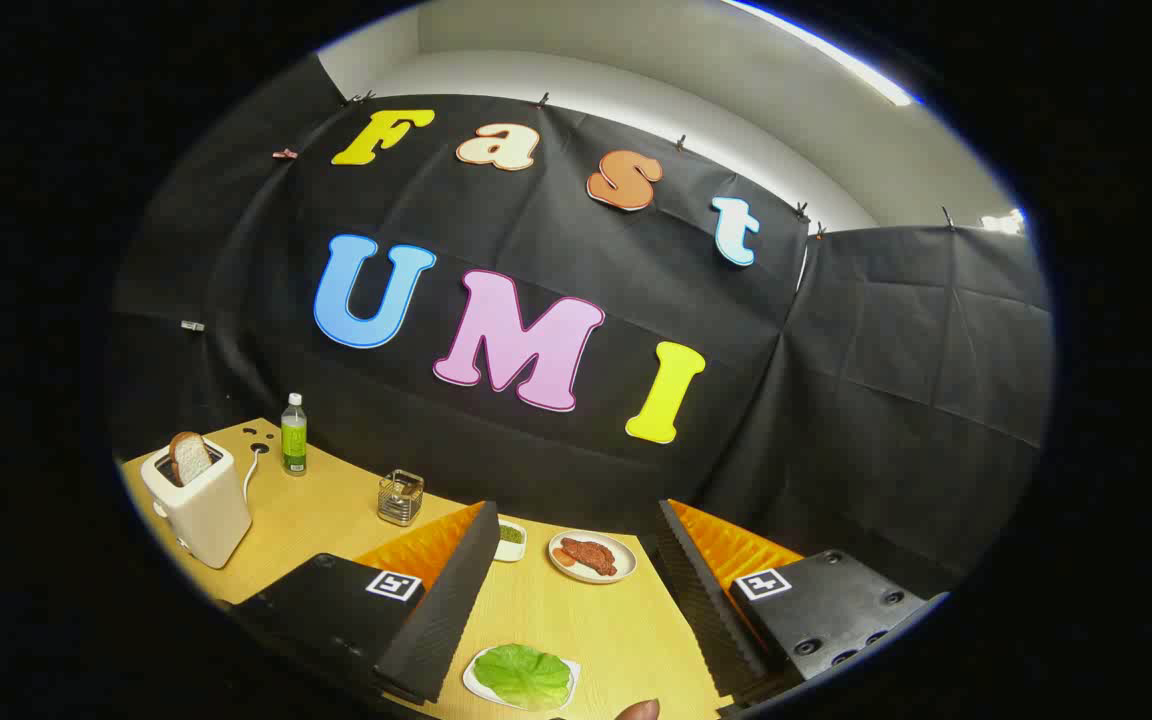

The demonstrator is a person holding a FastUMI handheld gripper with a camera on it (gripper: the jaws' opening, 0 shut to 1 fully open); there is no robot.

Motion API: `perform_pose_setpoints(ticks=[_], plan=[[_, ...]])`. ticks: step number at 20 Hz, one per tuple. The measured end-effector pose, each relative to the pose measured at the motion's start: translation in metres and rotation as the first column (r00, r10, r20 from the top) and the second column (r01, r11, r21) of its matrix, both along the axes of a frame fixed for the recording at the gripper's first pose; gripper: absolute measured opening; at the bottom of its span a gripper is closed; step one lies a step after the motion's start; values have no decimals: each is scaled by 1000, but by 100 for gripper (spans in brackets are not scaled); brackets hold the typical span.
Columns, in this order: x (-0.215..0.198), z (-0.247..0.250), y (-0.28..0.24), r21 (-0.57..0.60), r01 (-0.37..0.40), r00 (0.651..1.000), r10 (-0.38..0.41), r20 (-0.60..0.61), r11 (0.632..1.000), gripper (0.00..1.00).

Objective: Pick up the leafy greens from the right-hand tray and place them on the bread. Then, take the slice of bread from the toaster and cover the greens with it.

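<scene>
Greens (523,676) lay nearest the lens, on a small white tray (471,682) between the two fingers of the gripper (576,640), which stood spread wide and grasped nothing. Judged from appearance, the leaf was light, limp and easily torn; it would fold or slip unless pinched at a raised edge or across the middle fold, with the tray likely to shift if pressed hard. Beyond the tray, a plate (624,552) held reddish pieces, possibly meat; whether bread lay beneath them could not be determined. Left of that plate sat a small white dish (510,540) with something green inside. Further left of the tray stood a wire holder (401,497), a green bottle (294,434) and a toaster (201,500), a bread slice (190,457) standing up out of its slot and a cord trailing behind. A fingertip (638,710) showed just right of the tray. Nothing obstructed the path to the greens; the holder stood between the plate and the toaster and would need clearing on the later reach.
</scene>
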State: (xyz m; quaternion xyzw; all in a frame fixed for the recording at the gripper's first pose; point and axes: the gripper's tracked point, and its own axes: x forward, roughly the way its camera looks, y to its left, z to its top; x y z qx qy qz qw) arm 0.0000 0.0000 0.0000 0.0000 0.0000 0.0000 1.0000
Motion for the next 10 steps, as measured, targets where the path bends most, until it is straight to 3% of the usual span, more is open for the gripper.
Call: perform_pose_setpoints(ticks=[10], plan=[[-2, -6, -1, 7, -2, 1000, 3, -16, 1000, 97]])
